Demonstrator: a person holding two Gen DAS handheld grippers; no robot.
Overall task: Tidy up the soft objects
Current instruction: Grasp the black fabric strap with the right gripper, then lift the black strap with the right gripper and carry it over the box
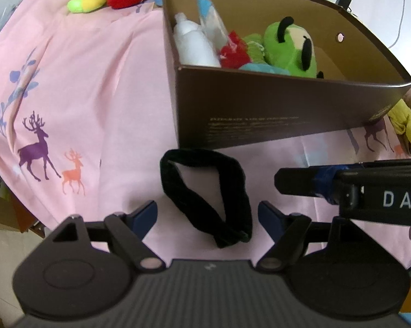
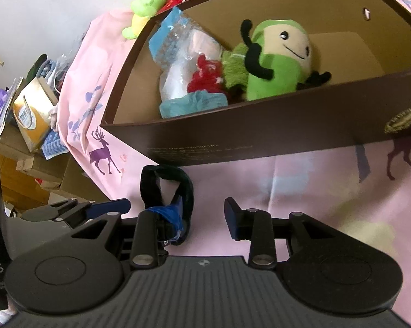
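Left wrist view: black headband loop (image 1: 205, 194) flat on pink deer-print cloth (image 1: 82, 95), dead ahead between the spread fingers of left gripper (image 1: 207, 217), nothing clamped. Long axis slanted, near end just short of the gap, far end touching the brown box (image 1: 273, 109) front wall. Right gripper (image 1: 293, 184) in from the right, tip just beside the loop's right side. Likely next: close on the near end, lift over the wall.

Right wrist view: right gripper (image 2: 202, 216) likewise apart, empty; headband (image 2: 167, 188) off to the left of the gap, behind the taped left finger (image 2: 172, 214). So left gripper better lined up. Shown better from this side: box contents, green plush (image 2: 279, 63) with face toward camera, red plush (image 2: 208, 76), bagged items (image 2: 178, 54).
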